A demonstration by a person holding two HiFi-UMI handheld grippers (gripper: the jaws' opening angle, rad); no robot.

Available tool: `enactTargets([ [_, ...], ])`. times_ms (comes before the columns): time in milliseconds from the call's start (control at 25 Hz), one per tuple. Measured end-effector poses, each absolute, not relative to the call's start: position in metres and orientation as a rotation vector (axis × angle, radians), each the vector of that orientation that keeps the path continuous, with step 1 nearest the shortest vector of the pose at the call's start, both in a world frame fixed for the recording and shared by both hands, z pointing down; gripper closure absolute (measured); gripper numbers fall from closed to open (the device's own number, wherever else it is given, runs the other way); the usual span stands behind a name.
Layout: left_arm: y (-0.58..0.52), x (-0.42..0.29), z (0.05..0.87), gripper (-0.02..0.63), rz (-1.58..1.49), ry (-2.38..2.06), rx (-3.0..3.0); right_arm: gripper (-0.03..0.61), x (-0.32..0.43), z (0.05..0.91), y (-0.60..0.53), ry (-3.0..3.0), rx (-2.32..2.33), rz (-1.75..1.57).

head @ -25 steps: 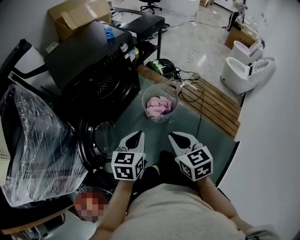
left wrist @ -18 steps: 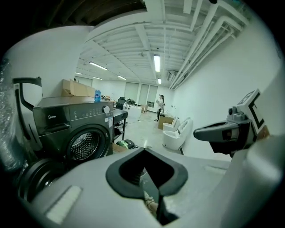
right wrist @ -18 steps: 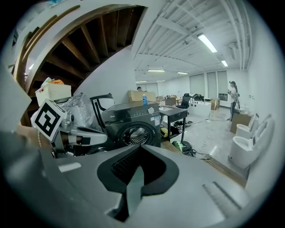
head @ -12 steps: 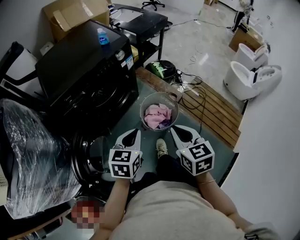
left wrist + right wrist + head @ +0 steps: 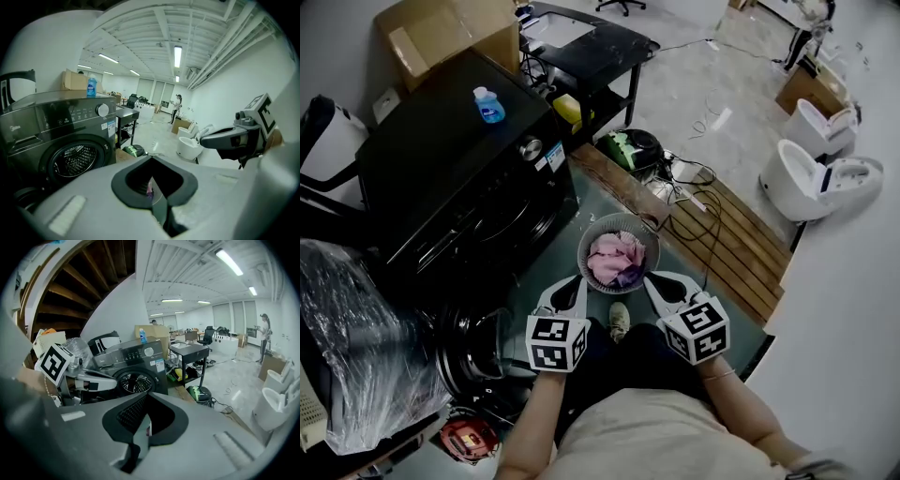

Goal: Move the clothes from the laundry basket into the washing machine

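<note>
A round wire laundry basket (image 5: 585,246) with pink and purple clothes (image 5: 617,260) stands on the floor in front of the black washing machine (image 5: 459,187). The machine's round door (image 5: 473,342) hangs open at the lower left, and its drum (image 5: 75,161) shows in the left gripper view. My left gripper (image 5: 578,279) and right gripper (image 5: 649,277) hover side by side at the basket's near rim, both shut and holding nothing. A sliver of pink cloth shows through the left gripper (image 5: 151,159). The right gripper (image 5: 147,397) points toward the machine.
A blue bottle (image 5: 488,105) stands on the machine. Behind it are a cardboard box (image 5: 441,33) and a black cart (image 5: 581,42). Cables (image 5: 689,183) and wooden planks (image 5: 722,225) lie right of the basket. A plastic-wrapped bundle (image 5: 356,347) sits at left. The person's shoe (image 5: 620,321) is between the grippers.
The person has stepped forward, so the basket now lies just beyond both gripper tips. Both grippers stayed shut and empty.
</note>
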State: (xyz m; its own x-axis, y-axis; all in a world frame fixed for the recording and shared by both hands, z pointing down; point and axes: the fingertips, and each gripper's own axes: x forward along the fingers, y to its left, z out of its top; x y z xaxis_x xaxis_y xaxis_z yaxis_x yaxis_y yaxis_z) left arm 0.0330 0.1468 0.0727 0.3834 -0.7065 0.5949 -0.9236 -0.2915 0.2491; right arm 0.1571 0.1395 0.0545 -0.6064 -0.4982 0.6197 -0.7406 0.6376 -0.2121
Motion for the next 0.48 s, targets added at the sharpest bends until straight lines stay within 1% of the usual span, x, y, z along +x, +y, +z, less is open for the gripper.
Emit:
enactTargets([
  [240, 0.129, 0.035, 0.109, 0.614, 0.575, -1.306, 2.048, 0.552, 0.149, 0.085, 0.121, -2.291, 0.922, 0.676],
  [480, 0.130, 0.032, 0.166, 0.614, 0.637, -1.217, 2.018, 0.552, 0.134, 0.138, 0.122, -2.236, 0.863, 0.712],
])
